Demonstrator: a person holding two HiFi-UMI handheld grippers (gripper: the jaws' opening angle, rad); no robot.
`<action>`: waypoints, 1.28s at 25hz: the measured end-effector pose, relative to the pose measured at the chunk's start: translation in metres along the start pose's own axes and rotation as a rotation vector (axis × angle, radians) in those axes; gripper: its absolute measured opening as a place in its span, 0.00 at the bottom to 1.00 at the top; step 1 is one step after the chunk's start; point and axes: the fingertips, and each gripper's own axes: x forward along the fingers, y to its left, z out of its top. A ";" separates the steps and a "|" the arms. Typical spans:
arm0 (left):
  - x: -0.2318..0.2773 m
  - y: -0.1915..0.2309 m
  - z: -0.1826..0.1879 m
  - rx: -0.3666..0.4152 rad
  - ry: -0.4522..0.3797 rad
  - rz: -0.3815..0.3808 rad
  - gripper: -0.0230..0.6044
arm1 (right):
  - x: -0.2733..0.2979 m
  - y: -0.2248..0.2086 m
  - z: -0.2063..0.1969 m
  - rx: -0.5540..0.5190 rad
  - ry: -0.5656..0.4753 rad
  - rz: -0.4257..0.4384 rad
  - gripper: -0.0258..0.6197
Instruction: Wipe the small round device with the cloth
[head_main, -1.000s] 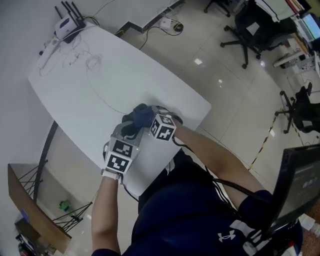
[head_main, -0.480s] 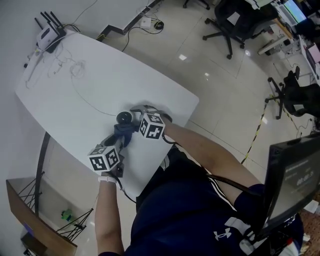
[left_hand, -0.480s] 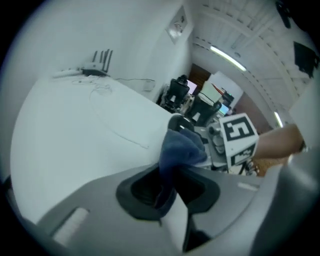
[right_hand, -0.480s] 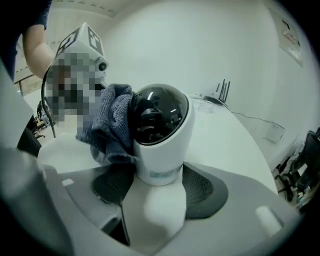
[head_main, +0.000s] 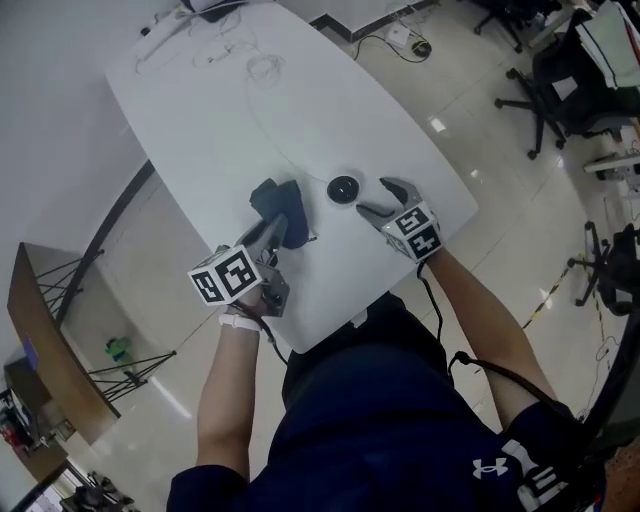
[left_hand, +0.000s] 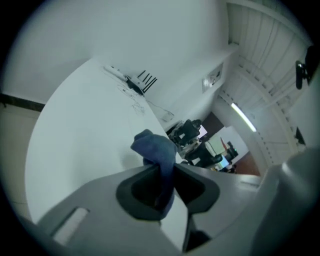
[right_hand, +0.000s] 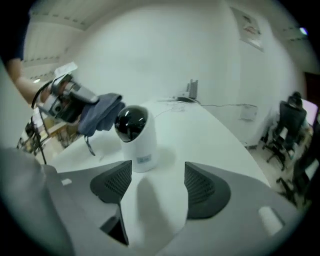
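one white table (head_main: 230, 120) carries one small round device (head_main: 343, 188) near its close edge and one blue cloth (head_main: 280, 205) just left of that. two grippers are over the table, the left gripper (head_main: 272, 230) and the right gripper (head_main: 377, 200), each bearing one marker cube. one router (left_hand: 139, 84) sits at the table's far end. at least two office chairs (head_main: 560, 85) stand right of the table, and one green bottle (head_main: 117, 350) left of it.

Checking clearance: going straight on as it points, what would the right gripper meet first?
Probably the white dome-topped device, just ahead of the right gripper, whose empty jaws have just been opening.
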 end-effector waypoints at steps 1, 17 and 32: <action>-0.009 0.001 -0.002 -0.014 -0.005 -0.024 0.16 | -0.012 -0.010 -0.004 0.090 -0.024 -0.038 0.56; -0.083 -0.039 -0.120 -0.065 0.114 -0.209 0.16 | -0.145 0.079 0.054 0.388 -0.271 -0.063 0.06; -0.089 -0.133 -0.137 0.040 -0.045 -0.101 0.16 | -0.214 0.120 0.083 0.100 -0.493 0.023 0.06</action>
